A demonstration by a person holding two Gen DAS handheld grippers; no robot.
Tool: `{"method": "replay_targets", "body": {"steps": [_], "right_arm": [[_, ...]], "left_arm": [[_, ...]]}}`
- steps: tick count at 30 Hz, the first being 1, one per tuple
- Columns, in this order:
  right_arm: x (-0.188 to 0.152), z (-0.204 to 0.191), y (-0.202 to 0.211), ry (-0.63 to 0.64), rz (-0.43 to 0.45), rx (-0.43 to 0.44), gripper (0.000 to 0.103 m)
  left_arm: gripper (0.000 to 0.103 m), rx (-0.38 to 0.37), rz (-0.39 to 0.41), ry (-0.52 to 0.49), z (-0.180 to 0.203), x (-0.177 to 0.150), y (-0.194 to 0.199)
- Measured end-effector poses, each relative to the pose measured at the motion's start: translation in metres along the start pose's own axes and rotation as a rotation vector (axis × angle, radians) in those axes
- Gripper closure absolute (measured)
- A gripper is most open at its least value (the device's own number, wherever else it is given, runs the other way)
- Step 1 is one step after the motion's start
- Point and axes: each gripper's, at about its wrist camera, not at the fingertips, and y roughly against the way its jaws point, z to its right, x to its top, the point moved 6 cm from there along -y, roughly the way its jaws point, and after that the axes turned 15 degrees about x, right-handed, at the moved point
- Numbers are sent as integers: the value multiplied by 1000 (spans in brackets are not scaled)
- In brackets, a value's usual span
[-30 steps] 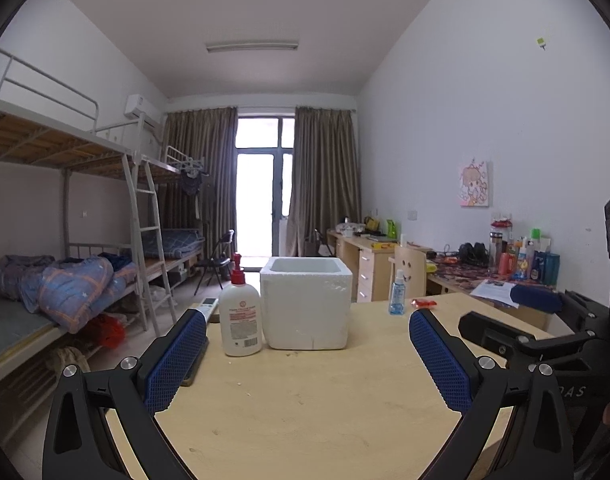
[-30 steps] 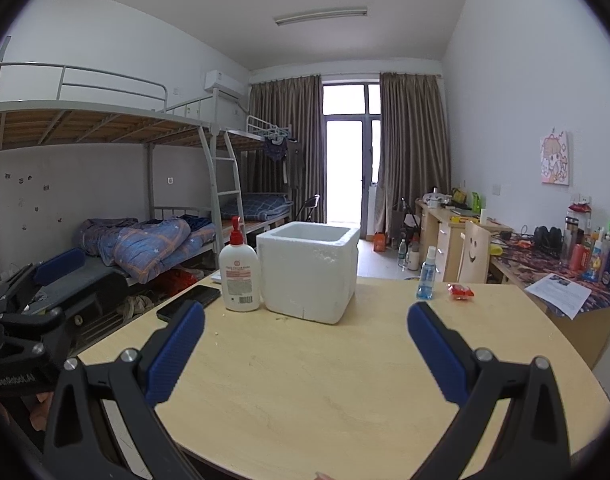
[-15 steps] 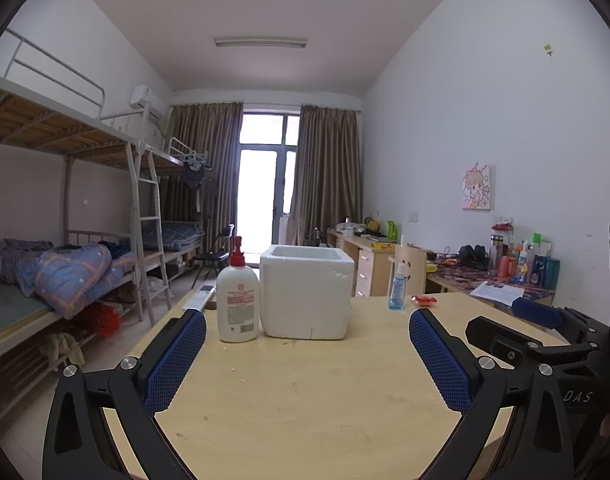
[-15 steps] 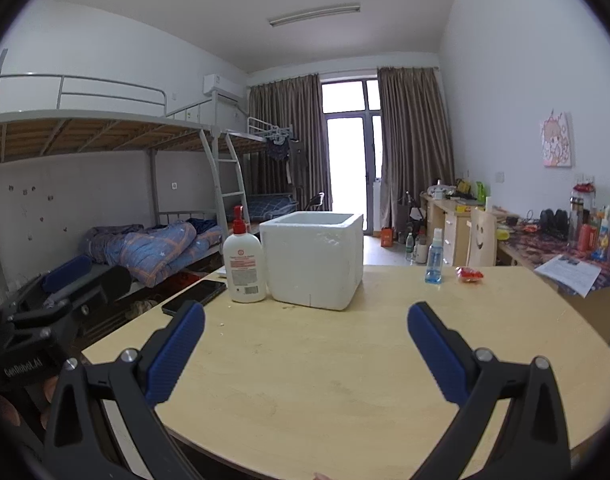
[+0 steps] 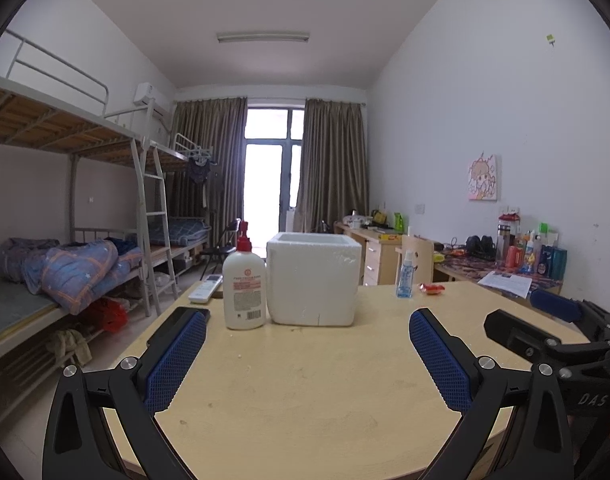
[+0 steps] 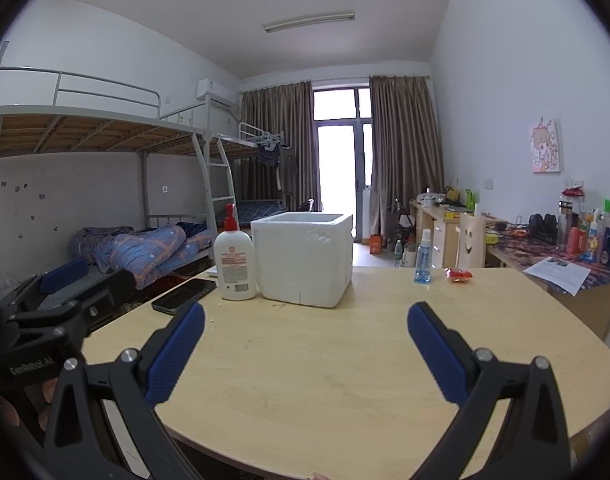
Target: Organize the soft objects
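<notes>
A white foam box [image 5: 313,278] [image 6: 305,258] stands open-topped at the far middle of the round wooden table [image 5: 305,392] [image 6: 325,368]. A white lotion bottle with a red pump [image 5: 244,286] [image 6: 234,258] stands against its left side. A small blue spray bottle [image 5: 405,276] [image 6: 422,258] and a red packet [image 5: 432,288] [image 6: 458,275] lie to the right. My left gripper [image 5: 307,322] is open and empty above the near table. My right gripper [image 6: 305,316] is open and empty too; it also shows at the right in the left wrist view [image 5: 553,322].
A black phone [image 6: 184,290] and a white remote [image 5: 205,294] lie at the table's left edge. Bunk beds with bedding [image 5: 77,268] stand to the left. A cluttered desk [image 6: 545,240] and a chair [image 6: 471,242] stand at the right wall.
Both views have tilted down slightly and drawn a little nearer the table. Nothing on the table has moved. Both grippers stay open.
</notes>
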Motion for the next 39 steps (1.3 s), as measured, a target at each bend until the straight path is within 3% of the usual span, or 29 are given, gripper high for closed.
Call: {"method": "replay_targets", "body": {"steps": [9, 39], "right_arm": [[-5, 5, 0, -3, -6, -7, 0], [-12, 14, 2, -10, -27, -25, 0]], "left_arm": [[1, 9, -48, 3, -4, -15, -11], [1, 13, -32, -43, 3, -16, -9]]}}
